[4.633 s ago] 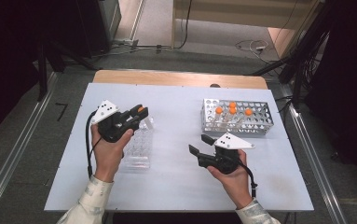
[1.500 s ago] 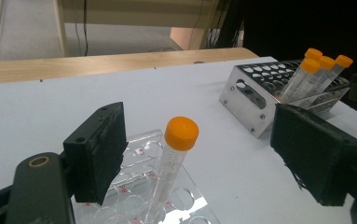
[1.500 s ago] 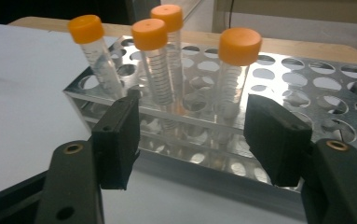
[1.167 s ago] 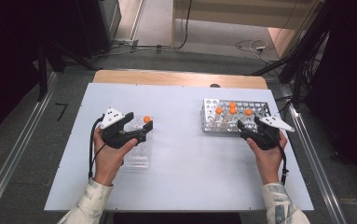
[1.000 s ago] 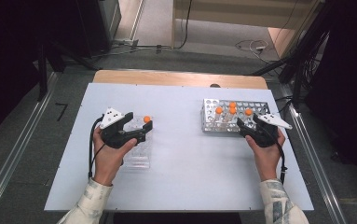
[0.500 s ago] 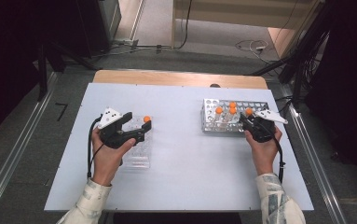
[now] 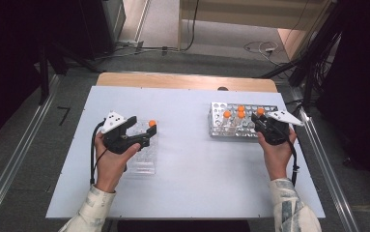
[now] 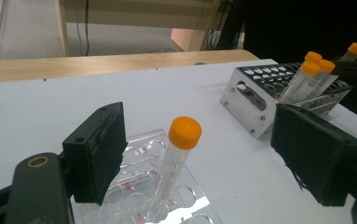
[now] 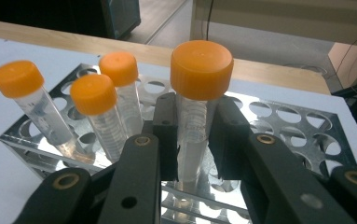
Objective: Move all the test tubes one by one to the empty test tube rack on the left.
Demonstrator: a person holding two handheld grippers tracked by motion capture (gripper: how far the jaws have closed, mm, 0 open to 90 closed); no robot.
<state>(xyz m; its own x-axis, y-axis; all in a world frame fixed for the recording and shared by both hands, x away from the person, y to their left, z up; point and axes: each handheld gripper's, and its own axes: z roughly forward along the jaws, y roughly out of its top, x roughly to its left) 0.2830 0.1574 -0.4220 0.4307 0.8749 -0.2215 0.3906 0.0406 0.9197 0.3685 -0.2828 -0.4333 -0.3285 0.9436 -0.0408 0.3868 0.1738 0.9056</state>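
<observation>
One table [image 7: 187, 188], two racks: a metal rack [image 7: 238, 121] with four orange-capped tubes [image 9: 99, 116], a clear rack [image 8: 139, 196] with one tube [image 8: 176, 163]. The right gripper [image 9: 192, 140], moved inward since earlier, clenches the fourth tube [image 9: 199, 98]. The left gripper [image 8: 199, 154] gapes around its tube. Tube bases are hidden.

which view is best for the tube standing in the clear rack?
Left gripper view: the tube stands close up between the open left tongs, orange cap, clear body and its seat in the clear rack all plain. The high view gives little more than its orange cap beside the left tongs.
</observation>
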